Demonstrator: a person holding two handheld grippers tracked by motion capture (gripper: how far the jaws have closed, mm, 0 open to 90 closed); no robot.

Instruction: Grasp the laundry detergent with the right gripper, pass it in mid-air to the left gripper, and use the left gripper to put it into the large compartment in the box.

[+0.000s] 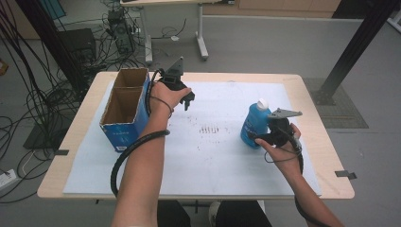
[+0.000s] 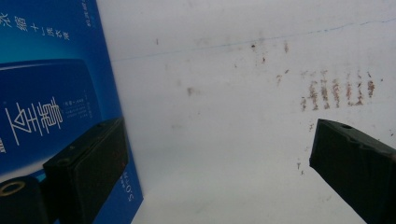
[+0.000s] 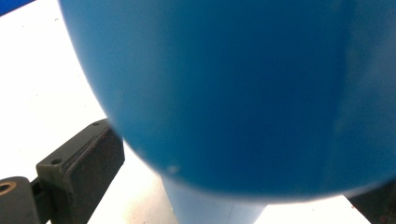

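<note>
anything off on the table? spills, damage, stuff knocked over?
Only rusty-brown smudges on the white sheet, a row of short streaks mid-table. Blue bottle upright with its cap on, cardboard box upright and open. Nothing spilled.

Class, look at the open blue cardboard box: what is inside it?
The blue cardboard box has two open compartments showing bare brown walls. Nothing shows inside; the near wall hides part of the front compartment's floor.

Even, diffuse overhead light fell on the desk (image 1: 198, 182), leaving only soft shadows and no harsh glare. The high view was fairly sharp. In the right gripper view the blue bottle (image 3: 243, 88) loomed close and badly blurred.
</note>
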